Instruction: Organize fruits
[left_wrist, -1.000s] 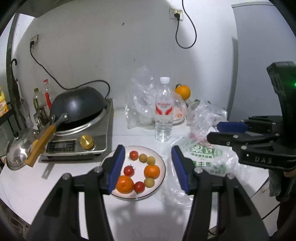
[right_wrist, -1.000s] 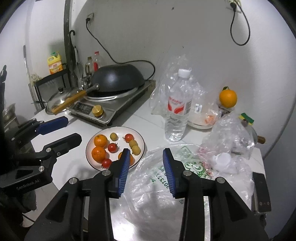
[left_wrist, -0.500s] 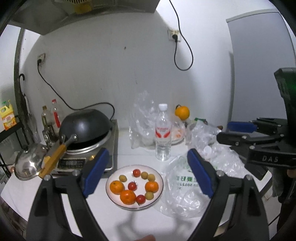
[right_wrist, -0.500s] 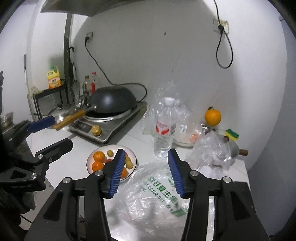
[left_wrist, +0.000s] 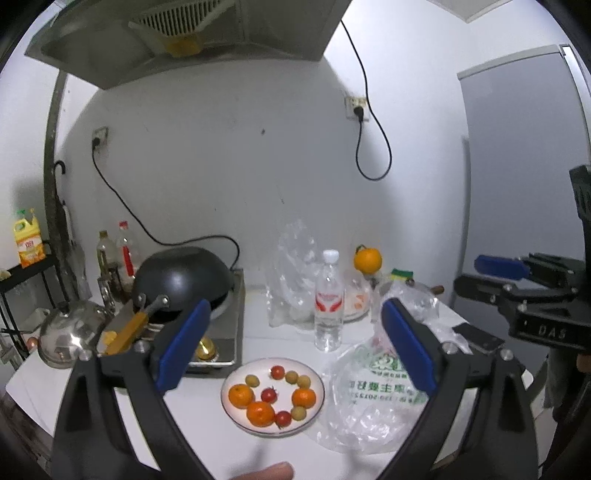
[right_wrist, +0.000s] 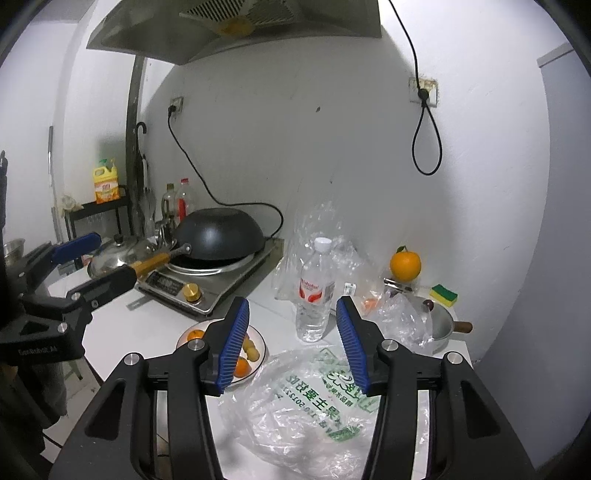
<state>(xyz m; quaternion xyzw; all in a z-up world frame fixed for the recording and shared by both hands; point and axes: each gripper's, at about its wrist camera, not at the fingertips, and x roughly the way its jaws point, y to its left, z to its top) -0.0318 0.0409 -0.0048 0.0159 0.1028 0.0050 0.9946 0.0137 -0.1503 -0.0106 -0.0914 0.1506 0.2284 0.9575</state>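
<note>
A white plate (left_wrist: 236, 376) on the white counter holds small oranges (left_wrist: 241, 396), cherry tomatoes (left_wrist: 269, 395) and yellow-green fruits (left_wrist: 291, 377). It also shows in the right wrist view (right_wrist: 259, 340), partly hidden by a finger. A large orange (left_wrist: 367, 259) sits at the back right. My left gripper (left_wrist: 293, 347) is open and empty, held high above and back from the plate. My right gripper (right_wrist: 293, 347) is open and empty, above an empty clear plastic bag (right_wrist: 314, 410).
A water bottle (left_wrist: 328, 301) stands behind the plate, with crumpled clear bags (left_wrist: 293, 269) around it. A black wok (left_wrist: 181, 282) sits on an induction cooker (left_wrist: 229, 332) at left, next to a steel lid (left_wrist: 70, 332). A small pot (right_wrist: 439, 323) and sponge (right_wrist: 443, 294) are at right.
Both grippers have risen and pulled back from the counter, so the plate and bag look smaller. The left jaws have opened wider. The fruits have not moved.
</note>
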